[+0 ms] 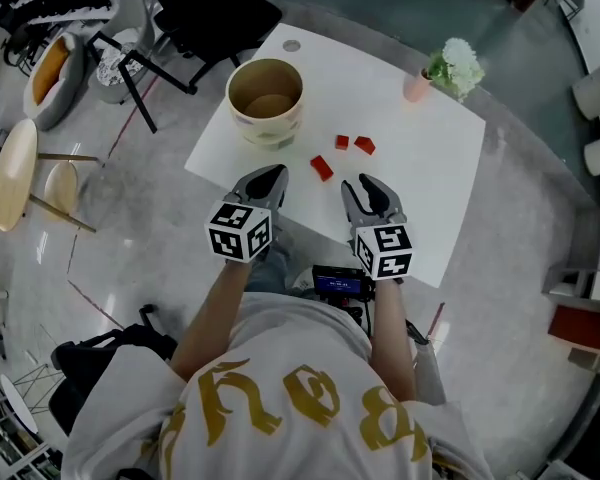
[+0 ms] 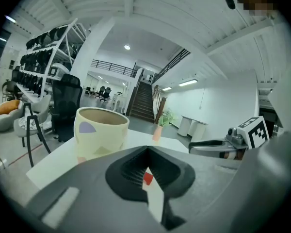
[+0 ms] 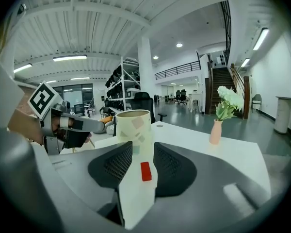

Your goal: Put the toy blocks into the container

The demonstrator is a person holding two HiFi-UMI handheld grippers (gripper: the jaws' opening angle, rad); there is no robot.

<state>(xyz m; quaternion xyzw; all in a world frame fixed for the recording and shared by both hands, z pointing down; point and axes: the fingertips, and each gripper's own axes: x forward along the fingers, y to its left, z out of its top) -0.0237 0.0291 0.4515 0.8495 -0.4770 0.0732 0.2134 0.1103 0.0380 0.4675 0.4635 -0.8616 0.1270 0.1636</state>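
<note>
Three red toy blocks lie on the white table beside the cream container. The right gripper has its jaws apart and empty. The left gripper appears closed at the tips, holding nothing.

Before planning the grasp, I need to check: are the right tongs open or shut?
Open. The right gripper view shows the right tongs apart; the white table and an untouched red block show through the gap.
</note>
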